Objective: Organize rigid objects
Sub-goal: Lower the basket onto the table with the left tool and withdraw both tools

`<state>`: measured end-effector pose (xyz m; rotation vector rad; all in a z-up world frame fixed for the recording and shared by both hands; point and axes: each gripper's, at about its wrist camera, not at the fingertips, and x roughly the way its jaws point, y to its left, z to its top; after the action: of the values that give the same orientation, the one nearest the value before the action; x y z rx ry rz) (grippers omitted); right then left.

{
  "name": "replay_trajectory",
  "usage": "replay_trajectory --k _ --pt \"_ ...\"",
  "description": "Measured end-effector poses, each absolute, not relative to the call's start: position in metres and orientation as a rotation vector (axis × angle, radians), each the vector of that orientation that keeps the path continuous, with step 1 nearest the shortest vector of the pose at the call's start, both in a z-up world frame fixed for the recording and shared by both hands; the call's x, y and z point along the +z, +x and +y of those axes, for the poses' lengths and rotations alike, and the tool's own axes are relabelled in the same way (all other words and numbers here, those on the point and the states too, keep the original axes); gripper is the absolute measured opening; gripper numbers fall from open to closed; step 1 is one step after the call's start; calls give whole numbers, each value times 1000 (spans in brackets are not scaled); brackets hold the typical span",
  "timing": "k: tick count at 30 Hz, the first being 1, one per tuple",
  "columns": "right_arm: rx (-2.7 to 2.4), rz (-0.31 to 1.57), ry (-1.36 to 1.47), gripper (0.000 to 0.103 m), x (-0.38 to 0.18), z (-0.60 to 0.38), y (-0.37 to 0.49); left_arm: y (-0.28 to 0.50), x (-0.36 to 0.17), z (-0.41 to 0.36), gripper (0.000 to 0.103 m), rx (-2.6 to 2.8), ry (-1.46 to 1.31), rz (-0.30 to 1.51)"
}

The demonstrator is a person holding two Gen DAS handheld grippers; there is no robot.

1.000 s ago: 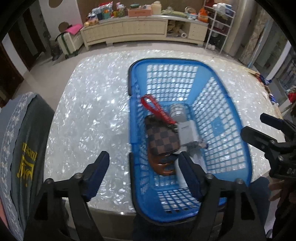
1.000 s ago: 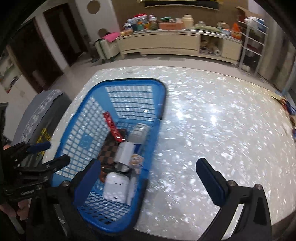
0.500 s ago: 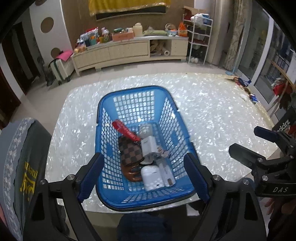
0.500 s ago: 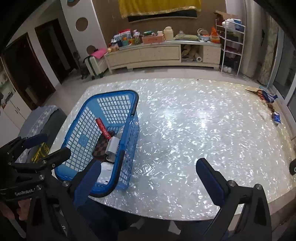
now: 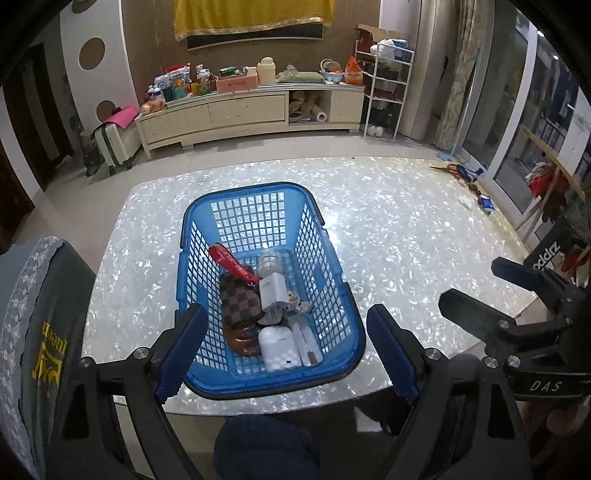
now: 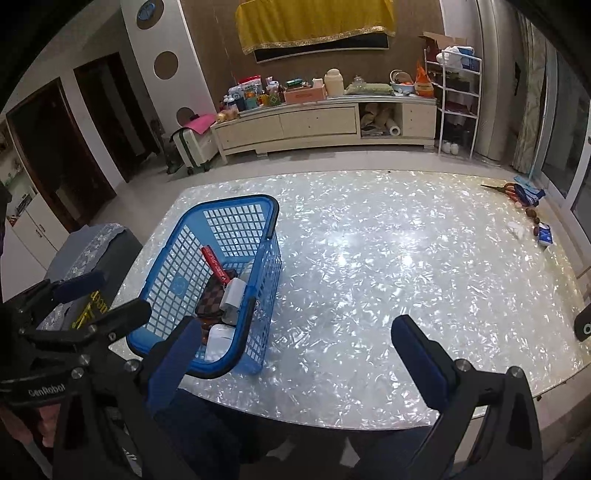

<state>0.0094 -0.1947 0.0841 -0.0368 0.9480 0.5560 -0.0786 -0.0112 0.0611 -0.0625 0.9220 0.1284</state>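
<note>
Blue perforated plastic forms the rectangular basket (image 5: 334, 280), which is sitting near the left front corner of a glossy bench (image 5: 406, 236) patterned like crushed mother-of-pearl. Lying inside it, from left to right, are a flat red strap (image 5: 231, 261) clipped to a brown checkered pouch (image 5: 240, 302), a glossy brown curved piece (image 5: 242, 338) at the pouch's near end, a white boxy plug (image 5: 272, 293) beneath a pale ribbed cylinder (image 5: 269, 261), a smooth rounded white case (image 5: 279, 349) and a slim white stick-shaped item (image 5: 306, 343); a small patterned item beside the plug is too small to identify. At far left, a grey chair back (image 5: 33, 332) with yellow lettering is standing by the bench edge.

Compared with a second ago, both cameras are sitting higher and farther back: the basket, which then filled the frame with a claw finger over its rim, is now showing whole, and the back wall's yellow cloth (image 5: 251, 14) has come into view. The contents are lying as they were.

The left claw (image 5: 284, 347) is hanging spread wide, its ridged blue pads (image 5: 183, 349) clear of the basket and gripping nothing. The right claw (image 6: 299, 363) is likewise spread wide over bare bench just right of the basket, holding nothing.
</note>
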Motion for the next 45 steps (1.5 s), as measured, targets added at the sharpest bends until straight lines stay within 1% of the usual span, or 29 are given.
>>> replay_trajectory --k 45 --pt "561 941 -28 103 88 -198 3 -88 72 -14 89 139 -42 923"
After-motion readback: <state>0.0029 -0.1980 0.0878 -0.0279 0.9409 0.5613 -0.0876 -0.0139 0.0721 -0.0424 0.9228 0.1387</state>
